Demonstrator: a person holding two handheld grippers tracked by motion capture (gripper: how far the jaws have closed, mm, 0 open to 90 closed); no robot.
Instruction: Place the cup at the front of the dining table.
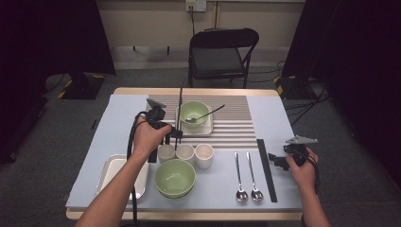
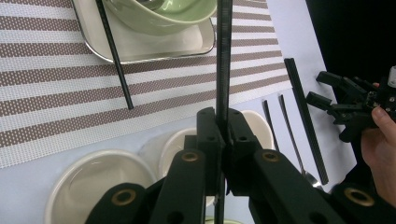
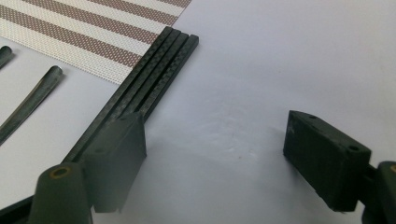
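Note:
My left gripper [image 1: 177,134] is shut on a thin black chopstick [image 2: 223,70], which stands between its jaws and points toward the far green bowl [image 1: 194,112]. That bowl holds a spoon and sits on a small metal tray [image 2: 140,49]. A second chopstick [image 2: 114,56] lies from the tray onto the striped placemat [image 1: 236,127]. At the table's right my right gripper [image 1: 279,161] is open just above the surface, beside a bundle of black chopsticks [image 3: 154,70]. Its left jaw is right by the bundle, and nothing is between the jaws.
Three white cups [image 1: 185,152] stand in a row under my left hand, with a stack of green bowls [image 1: 175,178] in front of them. A metal tray [image 1: 113,172] lies at front left. Two spoons [image 1: 246,177] lie left of the chopstick bundle. A folding chair [image 1: 222,52] stands behind the table.

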